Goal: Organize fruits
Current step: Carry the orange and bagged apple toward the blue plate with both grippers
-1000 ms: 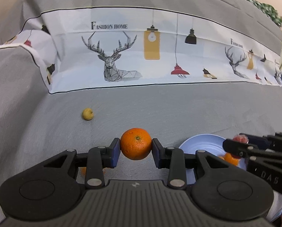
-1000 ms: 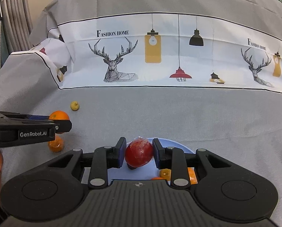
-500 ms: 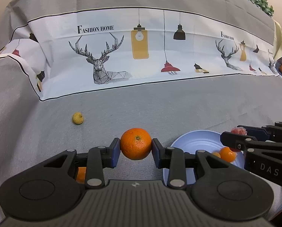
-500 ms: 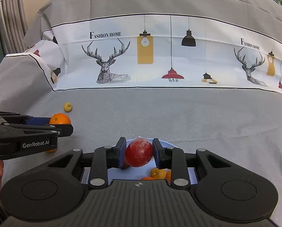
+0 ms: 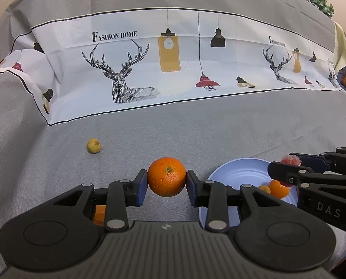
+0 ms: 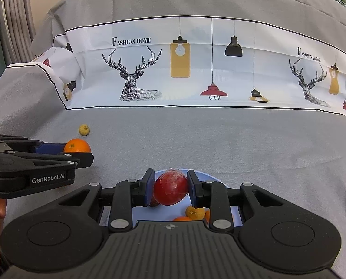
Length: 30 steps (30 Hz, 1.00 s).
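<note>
Orange [image 5: 167,176] pinched in left gripper [image 5: 166,187]; right gripper [image 6: 170,189] clamps red fruit [image 6: 171,188] over blue plate [image 5: 238,174]

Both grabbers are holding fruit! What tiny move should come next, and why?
Probably lower the right gripper a little and let go. Its red fruit already hangs over the blue plate, where other small fruits lie. The left gripper holds its orange beside the plate, over the grey cloth, so it likely follows.
</note>
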### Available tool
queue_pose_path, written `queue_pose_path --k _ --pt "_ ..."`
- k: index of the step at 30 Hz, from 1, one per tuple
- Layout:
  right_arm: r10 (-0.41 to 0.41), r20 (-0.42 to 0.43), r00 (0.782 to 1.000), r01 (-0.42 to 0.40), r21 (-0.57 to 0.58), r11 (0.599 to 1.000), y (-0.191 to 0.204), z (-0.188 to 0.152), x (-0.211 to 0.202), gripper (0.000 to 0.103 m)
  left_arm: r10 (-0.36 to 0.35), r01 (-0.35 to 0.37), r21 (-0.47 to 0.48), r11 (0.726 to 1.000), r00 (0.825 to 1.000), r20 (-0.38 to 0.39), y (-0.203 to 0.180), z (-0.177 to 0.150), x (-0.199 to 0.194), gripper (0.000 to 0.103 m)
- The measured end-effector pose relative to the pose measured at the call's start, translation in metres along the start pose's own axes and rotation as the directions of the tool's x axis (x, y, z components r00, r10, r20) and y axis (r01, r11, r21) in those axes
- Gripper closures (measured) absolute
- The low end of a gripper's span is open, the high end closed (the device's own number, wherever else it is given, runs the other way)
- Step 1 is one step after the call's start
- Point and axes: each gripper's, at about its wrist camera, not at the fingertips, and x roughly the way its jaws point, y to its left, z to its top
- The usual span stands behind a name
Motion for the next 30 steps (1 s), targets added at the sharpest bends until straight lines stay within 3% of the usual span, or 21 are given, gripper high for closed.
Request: queue_pose_path --k 30 --pt "-0.004 -0.005 1.0 0.004 -0.009 1.0 0.0012 0.0003 0.0015 0.072 -0.01 0.01 0.043 0.999 1.0 0.007 -0.0082 -0.0015 0.001 0.064"
